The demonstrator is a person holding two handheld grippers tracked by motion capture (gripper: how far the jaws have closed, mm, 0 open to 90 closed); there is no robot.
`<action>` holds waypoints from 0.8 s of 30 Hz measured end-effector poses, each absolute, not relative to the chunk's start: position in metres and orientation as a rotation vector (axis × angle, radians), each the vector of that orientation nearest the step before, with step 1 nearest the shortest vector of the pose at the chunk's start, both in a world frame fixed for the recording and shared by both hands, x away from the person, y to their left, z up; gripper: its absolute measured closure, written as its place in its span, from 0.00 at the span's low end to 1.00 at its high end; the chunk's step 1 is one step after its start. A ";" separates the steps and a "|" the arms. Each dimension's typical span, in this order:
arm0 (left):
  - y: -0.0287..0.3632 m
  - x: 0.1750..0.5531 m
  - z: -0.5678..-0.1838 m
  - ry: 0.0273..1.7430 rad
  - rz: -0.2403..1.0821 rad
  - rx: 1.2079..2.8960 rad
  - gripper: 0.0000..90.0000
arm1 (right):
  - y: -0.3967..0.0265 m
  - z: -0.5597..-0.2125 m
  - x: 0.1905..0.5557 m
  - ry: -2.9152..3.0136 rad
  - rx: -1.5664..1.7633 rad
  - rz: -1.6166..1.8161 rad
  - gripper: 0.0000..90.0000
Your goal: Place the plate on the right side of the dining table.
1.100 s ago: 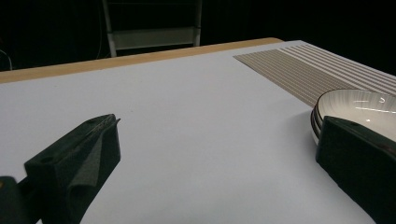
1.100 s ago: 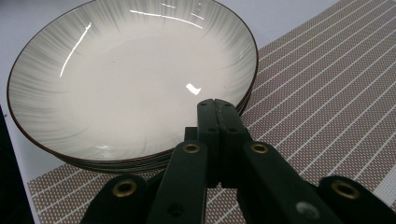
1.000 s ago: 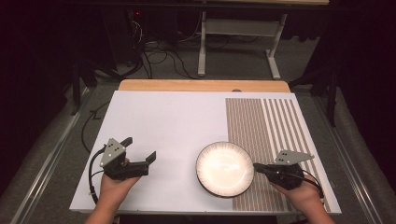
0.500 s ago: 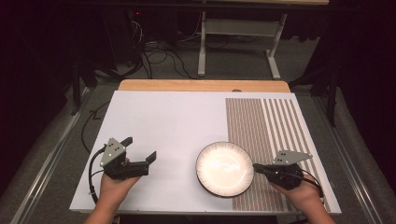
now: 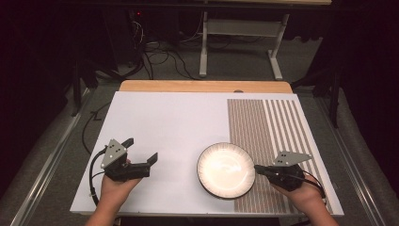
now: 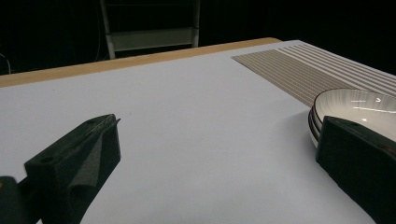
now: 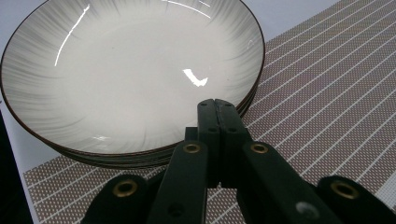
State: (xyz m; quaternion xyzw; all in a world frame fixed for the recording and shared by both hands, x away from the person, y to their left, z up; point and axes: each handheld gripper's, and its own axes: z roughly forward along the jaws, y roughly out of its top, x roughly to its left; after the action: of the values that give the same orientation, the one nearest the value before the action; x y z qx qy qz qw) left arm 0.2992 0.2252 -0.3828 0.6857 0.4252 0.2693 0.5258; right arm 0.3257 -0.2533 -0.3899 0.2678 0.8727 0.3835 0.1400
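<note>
A white shallow plate (image 5: 226, 169) with a dark rim lies at the front of the table, half on the striped placemat (image 5: 273, 127). In the right gripper view the plate (image 7: 130, 74) rests on at least one more like it. My right gripper (image 5: 256, 168) is shut, its joined tips (image 7: 215, 103) at the plate's right rim with nothing between them. My left gripper (image 5: 141, 149) is held wide open over the bare white cover at the front left. In the left gripper view the plate (image 6: 359, 105) shows behind the right jaw, and nothing lies between the jaws (image 6: 219, 123).
A white cover (image 5: 164, 122) spans the table, with a wooden edge (image 5: 202, 86) at the far side. The brown striped placemat (image 7: 327, 93) takes up the right part. Cables and a metal frame (image 5: 235, 28) lie on the floor beyond.
</note>
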 end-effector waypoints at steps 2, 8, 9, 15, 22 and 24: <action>0.225 0.299 -0.383 1.016 0.645 1.640 0.00 | -0.252 -0.390 0.326 2.524 0.771 1.111 1.00; 0.225 0.299 -0.382 1.015 0.644 1.641 0.00 | -0.248 -0.391 0.326 2.533 0.765 1.105 1.00; 0.225 0.299 -0.382 1.015 0.643 1.639 0.00 | -0.248 -0.391 0.326 2.536 0.766 1.102 1.00; 0.225 0.299 -0.382 1.013 0.642 1.641 0.00 | -0.241 -0.393 0.326 2.554 0.759 1.094 1.00; 0.225 0.298 -0.383 1.014 0.640 1.636 0.00 | -0.233 -0.396 0.328 2.571 0.743 1.092 1.00; 0.226 0.298 -0.383 1.016 0.640 1.635 0.00 | -0.233 -0.395 0.329 2.574 0.747 1.090 1.00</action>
State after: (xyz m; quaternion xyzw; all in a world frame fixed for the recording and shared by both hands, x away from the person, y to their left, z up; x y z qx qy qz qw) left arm 0.2982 0.2256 -0.3829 0.6843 0.4251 0.2680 0.5284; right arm 0.3287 -0.2325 -0.3954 0.2562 0.8827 0.3739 0.1240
